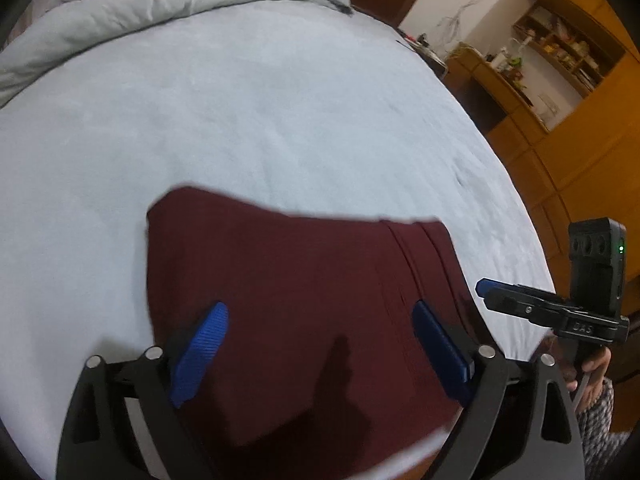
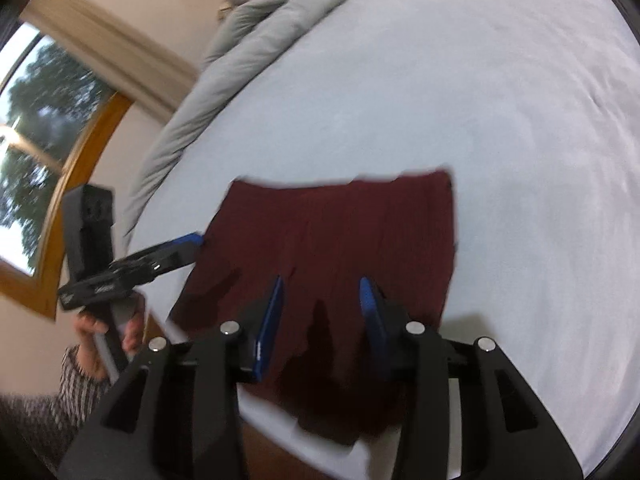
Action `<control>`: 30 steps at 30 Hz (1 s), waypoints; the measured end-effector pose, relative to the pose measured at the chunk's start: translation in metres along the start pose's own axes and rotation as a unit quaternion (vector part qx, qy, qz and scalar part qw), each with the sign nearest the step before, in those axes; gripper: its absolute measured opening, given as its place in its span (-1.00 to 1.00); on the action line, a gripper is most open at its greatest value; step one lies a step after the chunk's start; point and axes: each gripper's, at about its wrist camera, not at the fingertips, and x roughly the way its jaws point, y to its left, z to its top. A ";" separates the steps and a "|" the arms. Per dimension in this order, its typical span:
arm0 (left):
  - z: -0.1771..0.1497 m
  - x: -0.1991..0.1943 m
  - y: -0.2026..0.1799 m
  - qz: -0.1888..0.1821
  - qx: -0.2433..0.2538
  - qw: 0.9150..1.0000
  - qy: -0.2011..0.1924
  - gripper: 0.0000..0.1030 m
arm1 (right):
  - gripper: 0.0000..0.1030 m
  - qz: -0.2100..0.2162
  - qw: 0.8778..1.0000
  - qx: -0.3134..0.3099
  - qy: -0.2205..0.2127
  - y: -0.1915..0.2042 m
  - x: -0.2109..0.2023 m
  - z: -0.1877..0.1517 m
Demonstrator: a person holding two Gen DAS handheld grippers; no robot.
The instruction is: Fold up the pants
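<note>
Pants (image 1: 280, 300): one folded pair on bed (image 1: 280, 100); both grippers (image 1: 320, 320) (image 2: 320, 292) spread, empty

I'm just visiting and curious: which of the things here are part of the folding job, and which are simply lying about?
Part of the job:
- maroon pants, lying folded on the bed sheet
- left gripper, open above them
- right gripper, open above them, nothing between its pads

Just lying about:
- grey duvet, bunched at the far end
- wooden shelves
- window
</note>
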 end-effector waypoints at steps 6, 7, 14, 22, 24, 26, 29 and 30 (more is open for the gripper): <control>-0.046 -0.006 -0.010 0.024 0.031 0.999 -0.001 0.82 | -0.23 -0.002 1.000 0.015 0.025 0.001 -0.001 -0.046; -0.048 -0.002 -0.010 0.030 0.035 0.999 0.004 0.82 | -0.23 -0.002 0.999 0.024 0.028 -0.002 0.003 -0.048; -0.042 0.007 -0.022 0.048 0.043 0.998 0.011 0.92 | -0.22 -0.009 0.999 0.028 0.024 0.002 0.006 -0.042; -0.034 -0.001 0.037 0.021 -0.045 0.998 0.040 0.92 | 0.46 -0.018 0.998 0.058 -0.010 -0.025 -0.017 -0.028; -0.036 0.009 0.054 -0.010 -0.069 0.996 0.058 0.92 | 0.51 0.003 0.997 0.076 0.002 -0.040 -0.008 -0.026; -0.037 0.021 0.067 -0.033 -0.088 0.992 0.079 0.92 | 0.52 0.017 0.995 0.093 0.014 -0.050 0.002 -0.026; -0.037 0.037 0.074 -0.055 -0.097 0.989 0.095 0.92 | 0.54 0.026 0.994 0.102 0.031 -0.060 0.020 -0.026; -0.036 0.043 0.073 -0.063 -0.094 0.989 0.099 0.92 | 0.54 0.028 0.994 0.101 0.035 -0.064 0.021 -0.027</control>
